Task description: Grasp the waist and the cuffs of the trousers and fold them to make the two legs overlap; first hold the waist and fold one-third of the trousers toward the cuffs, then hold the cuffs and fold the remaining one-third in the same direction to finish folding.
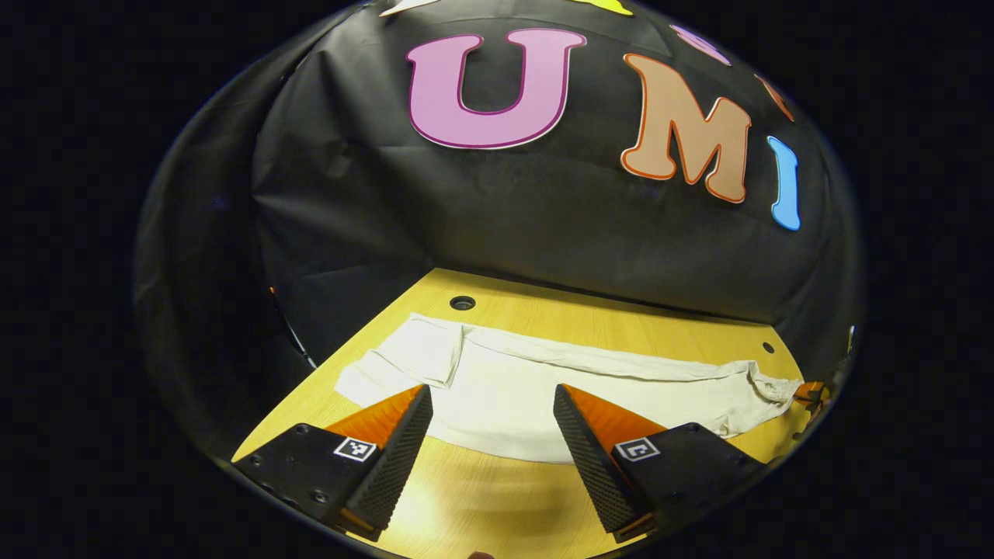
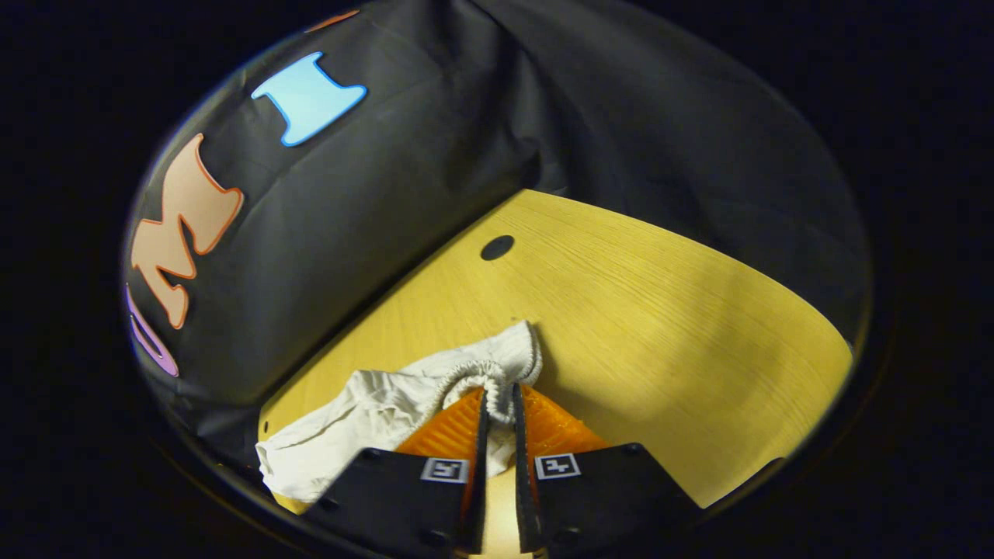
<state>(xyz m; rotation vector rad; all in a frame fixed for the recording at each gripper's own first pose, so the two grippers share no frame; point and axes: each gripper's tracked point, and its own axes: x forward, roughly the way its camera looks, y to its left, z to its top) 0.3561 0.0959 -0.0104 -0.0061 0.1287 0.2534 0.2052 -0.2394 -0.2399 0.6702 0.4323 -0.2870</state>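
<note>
White trousers [image 1: 528, 380] lie stretched sideways across a yellow wooden table [image 1: 481, 489]. In the left gripper view my left gripper [image 1: 491, 392] is open, its fingertips over the near edge of the cloth, close to the flat left end with a folded-over flap [image 1: 419, 349]. The far right end [image 1: 769, 384] is bunched up where another gripper [image 1: 811, 392] pinches it. In the right gripper view my right gripper [image 2: 499, 396] is shut on the gathered elastic waistband [image 2: 485, 373], and the crumpled trousers [image 2: 365, 419] trail away to the left.
The black cloth wall stands close behind the table on its far side. The tabletop [image 2: 660, 310] has a round hole [image 2: 497, 247] near the back edge, and two holes [image 1: 462, 303] [image 1: 767, 347] show in the left gripper view. Bare wood lies right of the waistband.
</note>
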